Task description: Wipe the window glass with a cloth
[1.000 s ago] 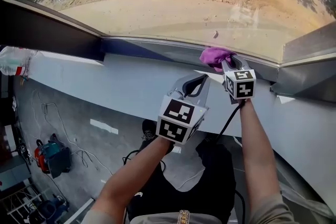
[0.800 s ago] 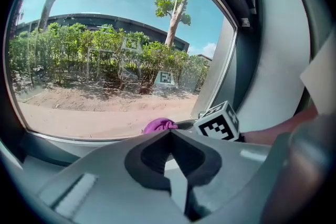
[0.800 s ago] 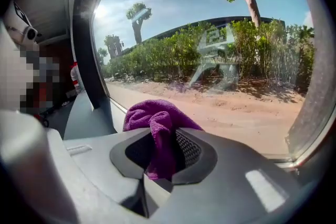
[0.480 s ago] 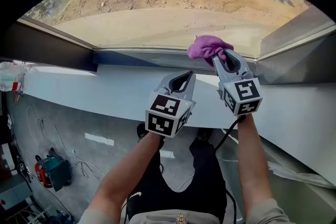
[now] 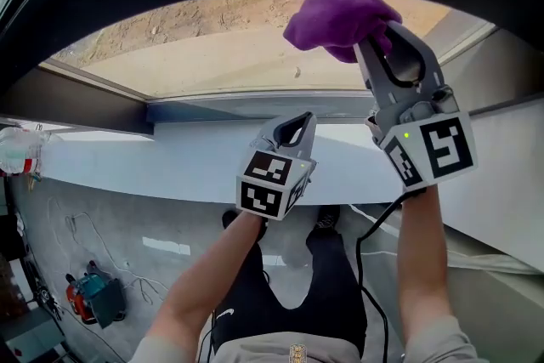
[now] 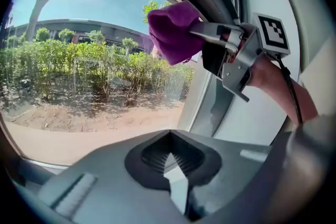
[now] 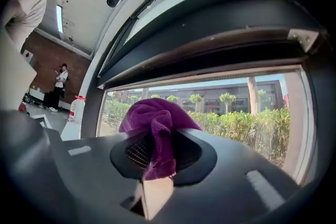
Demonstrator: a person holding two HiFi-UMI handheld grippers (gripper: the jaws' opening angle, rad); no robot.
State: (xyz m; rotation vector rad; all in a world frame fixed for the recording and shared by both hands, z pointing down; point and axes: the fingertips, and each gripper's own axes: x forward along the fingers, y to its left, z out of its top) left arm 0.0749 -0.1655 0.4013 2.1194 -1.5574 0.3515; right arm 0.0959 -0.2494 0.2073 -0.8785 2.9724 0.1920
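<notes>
Two grippers face the window glass [image 5: 195, 55]. The right gripper [image 5: 378, 38] clamps a purple cloth [image 5: 336, 17]; the left gripper [image 5: 293, 121] is closed, empty.

Grey floor [image 5: 183, 212], thin white cable [image 5: 85, 227] lying on it, possibly a red-and-teal power tool [image 5: 93, 297].

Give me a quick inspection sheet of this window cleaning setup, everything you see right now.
Surface: window glass, one small speck low on the pane; white sill below.
Job's things: purple cloth, bunched, raised toward the glass.
Clutter: bottle at far left; tool on the floor.
Grippers: right gripper shut on cloth; left gripper shut, empty, lower.
Cables: black cable hanging from right gripper; loose cords on floor.
Surroundings: hedge and bare dirt outside.
</notes>
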